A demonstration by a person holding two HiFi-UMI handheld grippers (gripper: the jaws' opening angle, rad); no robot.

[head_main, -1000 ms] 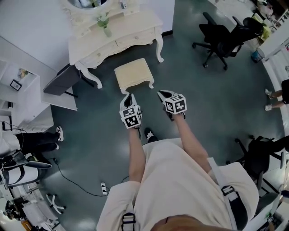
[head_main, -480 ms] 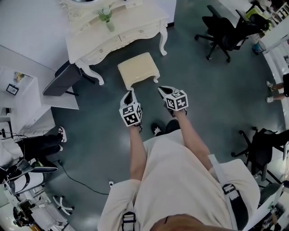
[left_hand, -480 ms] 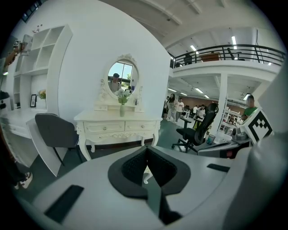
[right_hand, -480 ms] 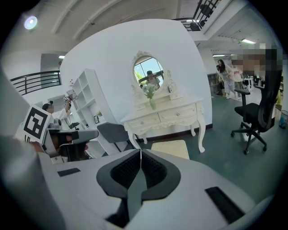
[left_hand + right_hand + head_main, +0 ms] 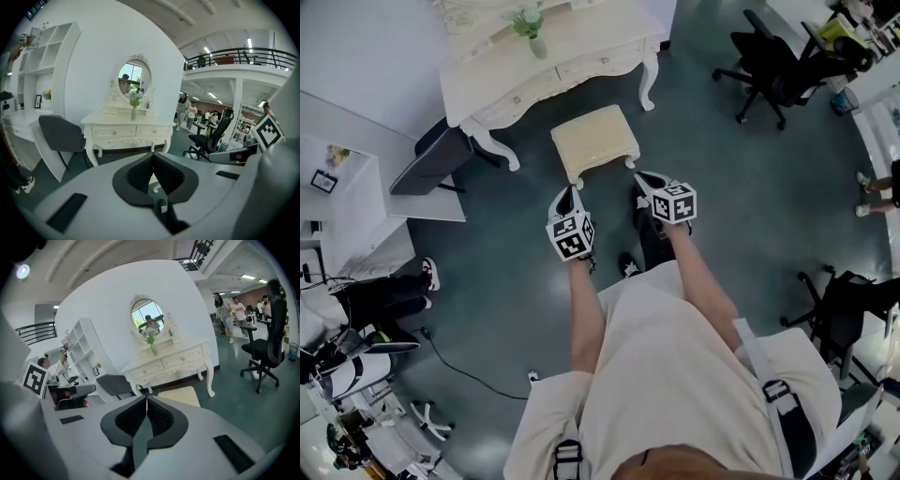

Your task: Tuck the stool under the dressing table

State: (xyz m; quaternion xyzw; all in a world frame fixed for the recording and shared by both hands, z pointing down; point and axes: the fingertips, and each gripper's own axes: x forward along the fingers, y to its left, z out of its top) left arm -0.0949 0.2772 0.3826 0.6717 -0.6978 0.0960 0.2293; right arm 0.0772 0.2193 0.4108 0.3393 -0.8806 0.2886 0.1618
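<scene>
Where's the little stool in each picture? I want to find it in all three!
Head view: the stool is upper middle, on the floor just in front of the dressing table.
Left gripper view: almost hidden; only a pale sliver peeks from behind the left claw.
Right gripper view: its cream top shows just right of centre, below the table.
Shared landmark: the white dressing table.

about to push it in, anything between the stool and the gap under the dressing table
Nothing visible does. Only bare floor lies between the stool and the dressing table; the grey chair stands off to the table's left.
</scene>
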